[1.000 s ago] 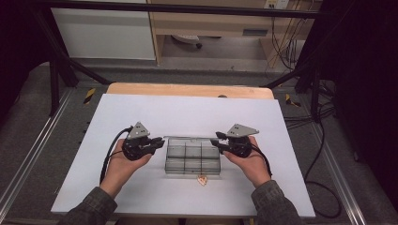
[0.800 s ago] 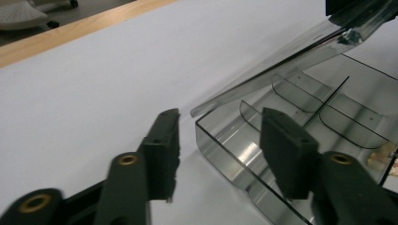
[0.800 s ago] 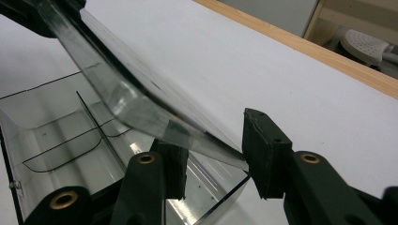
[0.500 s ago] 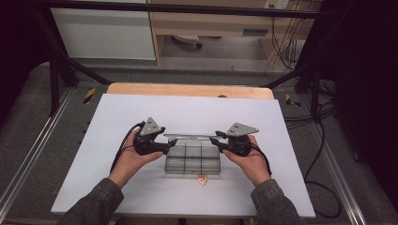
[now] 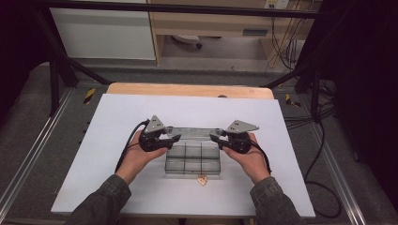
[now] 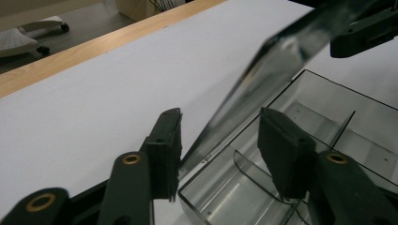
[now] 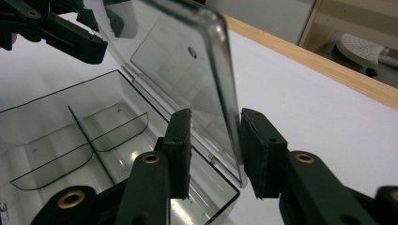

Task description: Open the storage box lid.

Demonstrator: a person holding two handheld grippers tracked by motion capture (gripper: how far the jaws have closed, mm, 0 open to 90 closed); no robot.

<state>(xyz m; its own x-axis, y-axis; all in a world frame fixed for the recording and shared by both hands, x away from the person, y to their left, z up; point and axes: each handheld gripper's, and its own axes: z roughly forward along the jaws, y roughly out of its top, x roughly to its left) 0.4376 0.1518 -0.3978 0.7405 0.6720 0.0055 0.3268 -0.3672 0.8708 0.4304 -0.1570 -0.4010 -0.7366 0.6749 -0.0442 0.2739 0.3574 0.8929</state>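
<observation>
Room: dark, with black frame rails [image 5: 56, 70] at left and right, a grey floor [image 5: 28, 140], pale cabinets [image 5: 103, 33] behind, and cables [image 5: 324, 140] trailing down the right side. Surface: a wooden table [image 5: 187, 90] (only its far edge is bare) covered by a white sheet [image 5: 117, 117]. Near the sheet's front middle sits a clear compartment box [image 5: 192, 159], its base flat on the sheet, dividers visible inside, its hinged lid [image 5: 195, 133] raised along the far side. A small tan item [image 5: 202, 180] lies just in front of the box. Left gripper [image 5: 172, 138]: at the lid's left end, jaws partly open and just been closing; lid edge stands between the pads [image 6: 165, 150], one pad near it, the other clear. Right gripper [image 5: 215, 138]: at the lid's right end, jaws partly open, straddling the lid edge; contact not certain in the right gripper view.
</observation>
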